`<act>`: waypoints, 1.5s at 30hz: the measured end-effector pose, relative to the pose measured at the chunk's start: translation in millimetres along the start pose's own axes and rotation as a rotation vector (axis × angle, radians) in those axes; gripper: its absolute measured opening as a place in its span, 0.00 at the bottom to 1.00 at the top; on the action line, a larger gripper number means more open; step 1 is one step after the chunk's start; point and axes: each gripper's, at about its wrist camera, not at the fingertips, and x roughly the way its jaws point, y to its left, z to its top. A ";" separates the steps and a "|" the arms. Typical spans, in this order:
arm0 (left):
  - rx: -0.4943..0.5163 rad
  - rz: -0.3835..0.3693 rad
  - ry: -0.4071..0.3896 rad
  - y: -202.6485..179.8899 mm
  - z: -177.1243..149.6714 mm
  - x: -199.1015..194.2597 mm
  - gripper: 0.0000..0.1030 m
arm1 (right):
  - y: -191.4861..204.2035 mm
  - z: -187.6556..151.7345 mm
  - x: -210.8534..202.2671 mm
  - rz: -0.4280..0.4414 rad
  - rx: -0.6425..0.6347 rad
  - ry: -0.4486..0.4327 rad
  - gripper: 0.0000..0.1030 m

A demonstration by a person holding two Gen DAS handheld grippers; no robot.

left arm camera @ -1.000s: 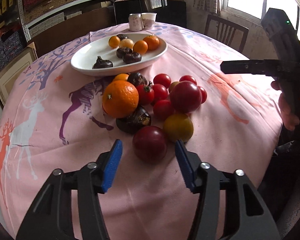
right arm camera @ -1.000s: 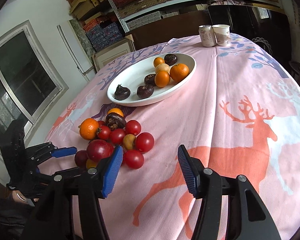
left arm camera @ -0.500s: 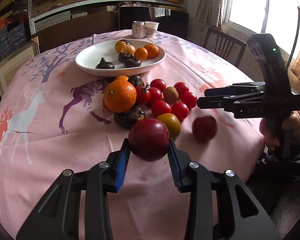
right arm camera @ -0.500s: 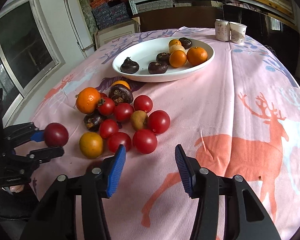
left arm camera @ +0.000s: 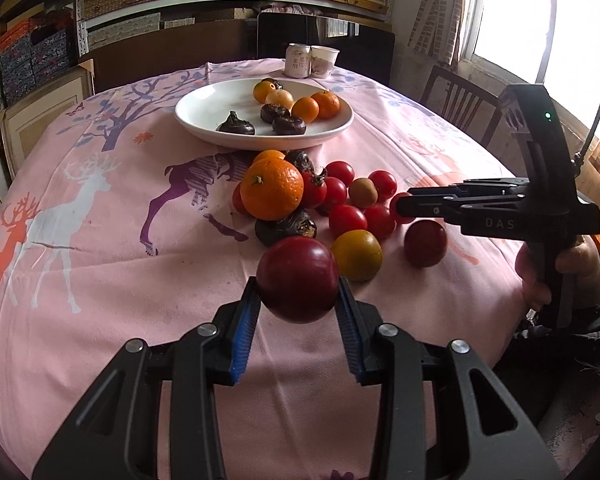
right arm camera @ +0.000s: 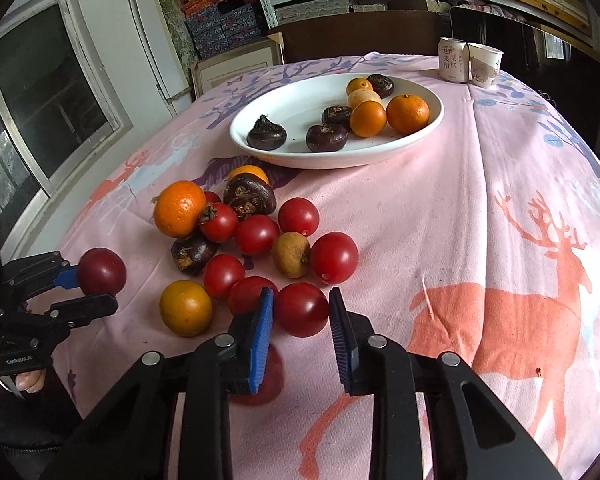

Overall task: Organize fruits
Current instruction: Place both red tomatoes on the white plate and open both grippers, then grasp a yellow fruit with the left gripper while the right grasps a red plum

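Note:
My left gripper (left arm camera: 298, 308) is shut on a dark red plum (left arm camera: 298, 278) and holds it above the cloth; it also shows in the right wrist view (right arm camera: 102, 271). My right gripper (right arm camera: 300, 320) has its blue pads on either side of a red tomato (right arm camera: 301, 309) at the near edge of the fruit pile. The pile holds tomatoes, a big orange (left arm camera: 272, 189), a yellow fruit (left arm camera: 357, 255) and dark water chestnuts. A white plate (left arm camera: 204, 114) behind it holds oranges and water chestnuts.
A drink can (right arm camera: 453, 59) and a paper cup (right arm camera: 485, 64) stand at the table's far edge. Another dark red fruit (left arm camera: 425, 243) lies apart on the pink deer-print cloth (right arm camera: 500, 200). A chair (left arm camera: 458, 108) stands at the right.
My left gripper has closed on the plum and lifted it off the cloth. My right gripper has moved in to the pile and narrowed around a tomato.

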 end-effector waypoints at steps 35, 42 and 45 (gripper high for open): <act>-0.002 0.007 -0.042 40.1 143.8 60.7 0.64 | -40.4 86.9 -6.7 0.001 0.039 -0.125 0.48; 0.164 0.001 -0.002 -11.8 59.1 19.5 0.66 | -13.3 16.2 -30.5 0.007 -0.091 -0.061 0.53; 0.206 0.009 0.020 -29.3 33.4 17.0 0.66 | 0.1 -4.4 -32.9 0.007 -0.132 -0.043 0.55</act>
